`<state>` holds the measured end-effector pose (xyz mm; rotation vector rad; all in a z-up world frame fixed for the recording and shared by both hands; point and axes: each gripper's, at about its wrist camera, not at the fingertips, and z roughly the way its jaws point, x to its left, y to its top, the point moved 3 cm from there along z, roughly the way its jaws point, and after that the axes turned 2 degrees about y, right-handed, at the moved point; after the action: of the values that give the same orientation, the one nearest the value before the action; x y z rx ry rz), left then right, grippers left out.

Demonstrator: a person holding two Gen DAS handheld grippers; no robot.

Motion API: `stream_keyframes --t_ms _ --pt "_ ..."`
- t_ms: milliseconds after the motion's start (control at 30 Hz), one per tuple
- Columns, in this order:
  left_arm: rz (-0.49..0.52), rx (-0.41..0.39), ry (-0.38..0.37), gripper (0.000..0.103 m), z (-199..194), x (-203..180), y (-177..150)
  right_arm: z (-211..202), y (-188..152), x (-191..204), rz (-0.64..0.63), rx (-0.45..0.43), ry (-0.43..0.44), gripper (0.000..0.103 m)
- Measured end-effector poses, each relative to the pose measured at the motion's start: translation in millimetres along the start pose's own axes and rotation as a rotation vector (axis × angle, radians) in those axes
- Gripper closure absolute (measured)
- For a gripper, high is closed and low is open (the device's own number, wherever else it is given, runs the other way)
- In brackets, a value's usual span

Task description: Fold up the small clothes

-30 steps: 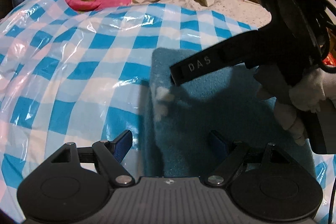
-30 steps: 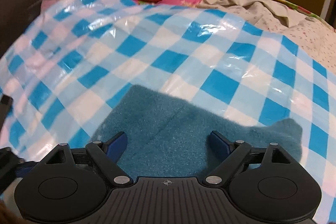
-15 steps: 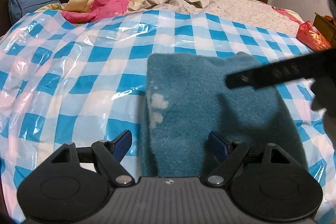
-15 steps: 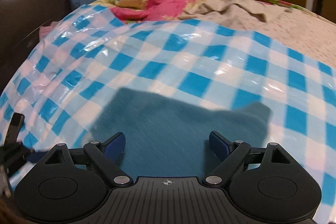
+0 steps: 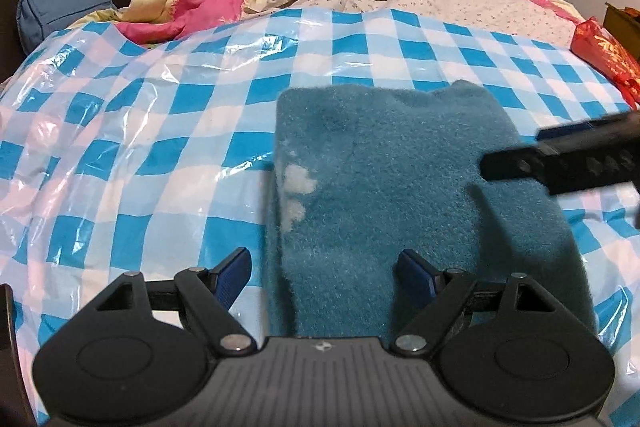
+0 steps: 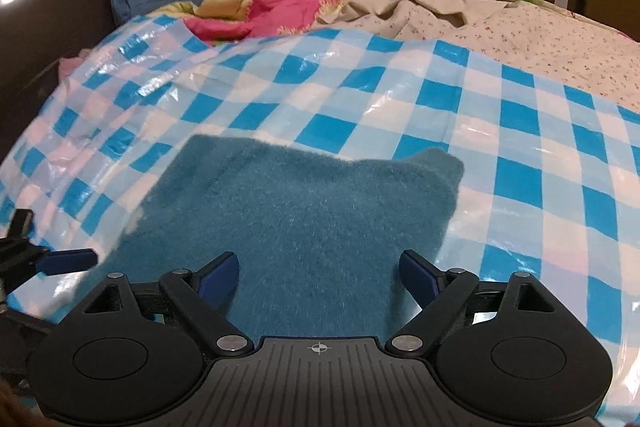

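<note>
Teal fleece garment [image 5: 400,187] lay flat on the blue-and-white checked plastic sheet [image 5: 160,107] spread over the bed, already a compact rectangle w/ a small flap sticking up at its far right corner; whitish patches showed near its left edge. Left tool [image 5: 324,267] was wide open, holding nothing, blue pads either side of the garment's near left edge. Right tool [image 6: 320,269] was likewise spread wide, empty, hovering over the near part of the cloth. In the left view the right tool's black finger [image 5: 560,163] hung above the garment's right side, apparently not touching, though contact couldn't be told for sure. Judgement: fold looked mostly done, maybe one more fold or a tidy-up left. To do it well: bring both tools down to the near edge, pinch all layers not just the top one, lift together & evenly, carry toward the far edge, line up corners before letting go. Fleece is thick, so shallow grip may slip; plastic beneath is slick & could drag along. Crumpled pink blanket [image 5: 192,7] sat well apart at the bed's far end.
</note>
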<state>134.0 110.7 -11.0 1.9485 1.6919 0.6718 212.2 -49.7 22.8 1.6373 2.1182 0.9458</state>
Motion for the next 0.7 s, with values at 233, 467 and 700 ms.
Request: stream_keyframes --t_ms 233,467,700 --pt "-0.016 0.004 0.006 0.012 0.6 -1.2 -2.9 -22.1 -33.3 4.6 -0.011 0.017 0.022 0.015" --pt "-0.040 0.018 0.003 0.012 4.2 1.3 -6.6 -4.9 -48.2 1.8 0.051 0.062 0.034 0.014" --pt "-0.035 0.002 0.007 0.012 -4.2 -0.8 -7.8 -22.2 -51.4 7.4 0.017 0.017 0.012 0.014"
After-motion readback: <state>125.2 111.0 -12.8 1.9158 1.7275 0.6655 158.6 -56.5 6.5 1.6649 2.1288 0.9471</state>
